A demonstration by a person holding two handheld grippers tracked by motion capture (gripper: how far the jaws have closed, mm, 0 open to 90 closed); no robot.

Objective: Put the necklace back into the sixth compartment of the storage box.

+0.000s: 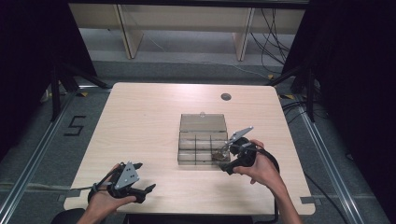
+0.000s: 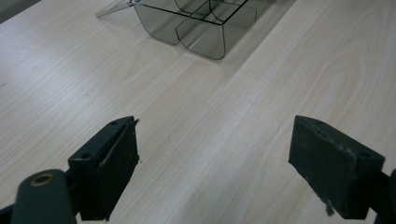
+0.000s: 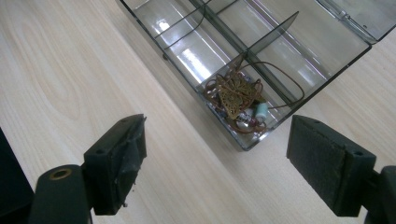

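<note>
Necklace (image 3: 238,95) in corner compartment of organizer box (image 1: 203,144), mid-table (image 1: 140,121), lid behind.

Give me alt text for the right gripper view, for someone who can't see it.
A clear divided box lies open on a light wooden table, with a brown butterfly necklace in its near corner compartment. The open right gripper hovers just in front of it.

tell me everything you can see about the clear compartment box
The organizer box looks like smoky transparent plastic, cut by thin dividers into compartments. Its hinged lid lies open, flat on the wooden table on the far side. A brown cord necklace with a butterfly pendant and beads sits in one corner compartment, nearest the right gripper.
</note>
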